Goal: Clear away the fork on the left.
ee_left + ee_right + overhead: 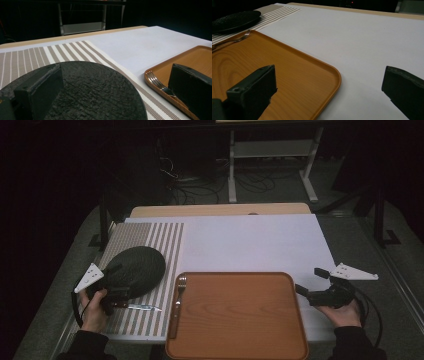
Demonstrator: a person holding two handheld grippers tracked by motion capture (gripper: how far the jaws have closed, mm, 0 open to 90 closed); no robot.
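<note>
Setting the place: I judge the work in hand is laying out or clearing a place setting, with my left claw (120, 292) by the round dark textured slate-like plate (134, 264) and a knife.
Left claw: its jaws stand wide apart in the left gripper view, released, one over the plate's near edge and the other toward the tray; nothing sits between them.
Right claw: my right claw (312, 285) hovers just off the tray's right edge, jaws spread and gripping nothing, likely waiting its turn.
Plate: it rests on the beige-and-white striped placemat (150, 240), at the left of the white-covered surface (250, 242).
Knife: the silver table knife with a dark handle (140, 307) lies on the placemat below the plate, just beside my left claw.
Fork: the silver metal fork with a brown handle (177, 305) lies along the left rim of the rectangular orange-brown wooden tray (235, 315), tines away from me.
High view adds: the knife and both hands.
Left gripper view adds: the plate's rough surface (95, 95) and the fork's tines (155, 80) resting on the tray rim.
Right gripper view adds: the tray's rounded corner (334, 75) lying between my open right jaws.
</note>
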